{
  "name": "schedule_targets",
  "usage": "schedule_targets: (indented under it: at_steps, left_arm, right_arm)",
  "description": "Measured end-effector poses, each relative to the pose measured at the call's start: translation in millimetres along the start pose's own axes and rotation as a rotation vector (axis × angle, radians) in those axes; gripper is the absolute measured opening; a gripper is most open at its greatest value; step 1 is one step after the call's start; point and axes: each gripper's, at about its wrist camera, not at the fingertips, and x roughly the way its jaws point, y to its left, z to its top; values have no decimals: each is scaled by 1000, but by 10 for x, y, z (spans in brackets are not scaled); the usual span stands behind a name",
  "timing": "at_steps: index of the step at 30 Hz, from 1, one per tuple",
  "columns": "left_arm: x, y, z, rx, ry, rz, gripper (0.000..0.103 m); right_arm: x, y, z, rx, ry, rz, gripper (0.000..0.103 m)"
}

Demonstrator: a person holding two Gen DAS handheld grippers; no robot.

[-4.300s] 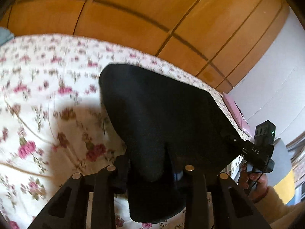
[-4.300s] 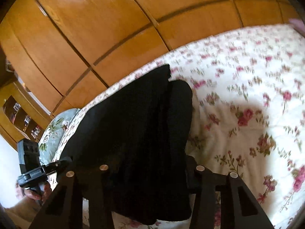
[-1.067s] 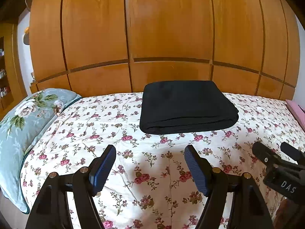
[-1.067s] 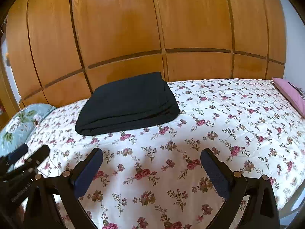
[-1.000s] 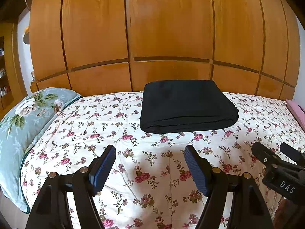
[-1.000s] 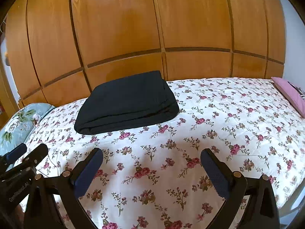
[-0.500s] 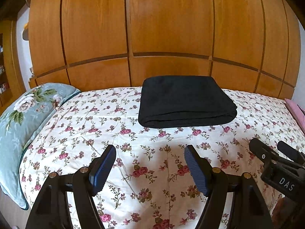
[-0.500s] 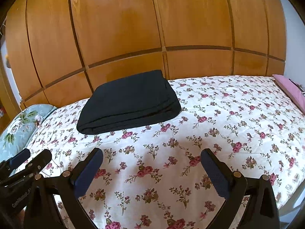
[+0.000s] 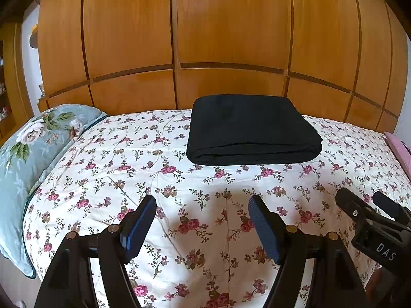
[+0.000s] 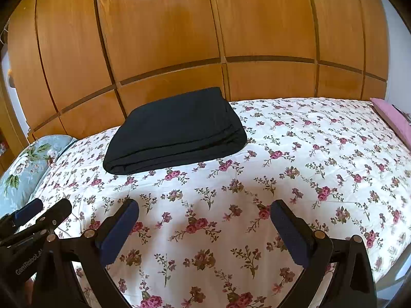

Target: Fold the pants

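Note:
The black pants [image 9: 251, 128] lie folded into a flat rectangle at the far side of the floral bedspread [image 9: 200, 187], near the wooden wall. They also show in the right wrist view [image 10: 177, 131]. My left gripper [image 9: 202, 205] is open and empty, held over the near part of the bed, well short of the pants. My right gripper [image 10: 204, 210] is open and empty, also back from the pants. The right gripper shows at the lower right of the left wrist view [image 9: 372, 215]. The left gripper shows at the lower left of the right wrist view [image 10: 38, 215].
A blue-green floral pillow [image 9: 28, 138] lies at the left end of the bed. A pink item [image 10: 393, 118] sits at the right edge. Wooden wardrobe panels [image 9: 231, 38] stand right behind the bed.
Earlier both grippers were shut on the black pants, holding them up. They have since let go, the pants lie folded, and both grippers have drawn back and stand open.

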Motion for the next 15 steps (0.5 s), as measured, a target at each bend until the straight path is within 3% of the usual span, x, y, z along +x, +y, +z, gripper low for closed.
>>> schedule_targets:
  at_steps: [15]
  left_arm:
    - [27, 3, -21, 5, 15, -3, 75]
  right_arm:
    - [20, 13, -13, 6, 9, 3, 102]
